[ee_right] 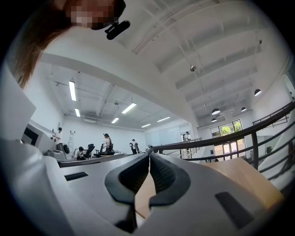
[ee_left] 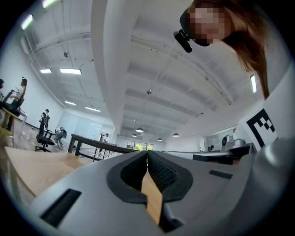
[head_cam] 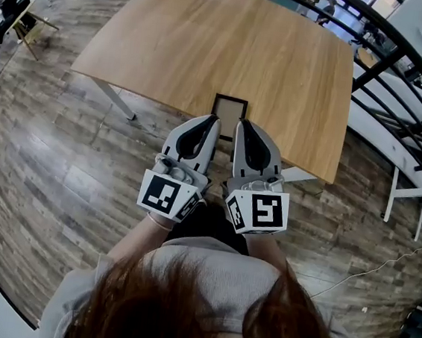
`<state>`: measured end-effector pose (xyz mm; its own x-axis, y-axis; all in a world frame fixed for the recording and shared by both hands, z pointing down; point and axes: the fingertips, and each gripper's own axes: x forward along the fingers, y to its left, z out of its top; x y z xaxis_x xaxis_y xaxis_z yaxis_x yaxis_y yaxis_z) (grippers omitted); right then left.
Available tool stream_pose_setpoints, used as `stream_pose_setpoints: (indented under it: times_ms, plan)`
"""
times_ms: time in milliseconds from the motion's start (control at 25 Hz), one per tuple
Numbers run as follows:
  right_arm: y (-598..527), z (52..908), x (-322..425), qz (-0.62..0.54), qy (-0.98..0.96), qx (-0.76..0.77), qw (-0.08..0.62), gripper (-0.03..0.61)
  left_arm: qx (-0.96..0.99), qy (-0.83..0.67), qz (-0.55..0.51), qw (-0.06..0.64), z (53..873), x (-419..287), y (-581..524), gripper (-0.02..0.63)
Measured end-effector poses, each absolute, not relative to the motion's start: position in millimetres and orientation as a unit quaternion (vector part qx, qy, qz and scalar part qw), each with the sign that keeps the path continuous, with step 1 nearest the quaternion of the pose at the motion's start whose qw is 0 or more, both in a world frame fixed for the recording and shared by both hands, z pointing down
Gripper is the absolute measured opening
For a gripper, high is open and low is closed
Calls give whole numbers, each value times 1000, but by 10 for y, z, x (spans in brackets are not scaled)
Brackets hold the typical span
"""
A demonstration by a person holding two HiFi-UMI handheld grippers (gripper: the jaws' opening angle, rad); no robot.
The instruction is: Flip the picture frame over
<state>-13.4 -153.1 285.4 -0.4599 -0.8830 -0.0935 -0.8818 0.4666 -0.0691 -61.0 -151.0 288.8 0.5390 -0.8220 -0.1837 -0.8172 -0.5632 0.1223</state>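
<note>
Left gripper [head_cam: 213, 121] fingers pressed together, empty, right gripper [head_cam: 241, 125] fingers clenched on nothing, both tips near picture frame [head_cam: 230, 104], flat at bench [head_cam: 231, 47] edge.

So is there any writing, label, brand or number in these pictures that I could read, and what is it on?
No text can be read in any view.
Left cube, on the left hand-held gripper: black-and-white square pattern, no letters.
Right cube, on the right hand-held gripper: the same kind of pattern.
Picture frame on the table: no print visible.
</note>
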Motion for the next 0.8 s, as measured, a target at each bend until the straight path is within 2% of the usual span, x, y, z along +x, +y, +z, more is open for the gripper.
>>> stream_pose_setpoints:
  times_ms: [200,320,560,640,800]
  plan:
    - [-1580,2919,-74,-8,855,-517,42,17,871,-478,-110,20,2936,-606,-1526,8]
    - [-1600,3095,-100,8,863,-504,-3,17,865,-489,-109,28,3011,-645,-1510,8]
    - [-1716,3995,-283,103,863,-443,-220,31,847,-519,-98,55,3352,-809,-1485,8]
    - [-1717,4357,-346,114,861,-407,-282,99,841,-529,-95,67,3469,-862,-1466,8]
    - [-1750,4960,-457,151,837,-353,-390,170,829,-546,-90,79,3652,-999,-1410,9]
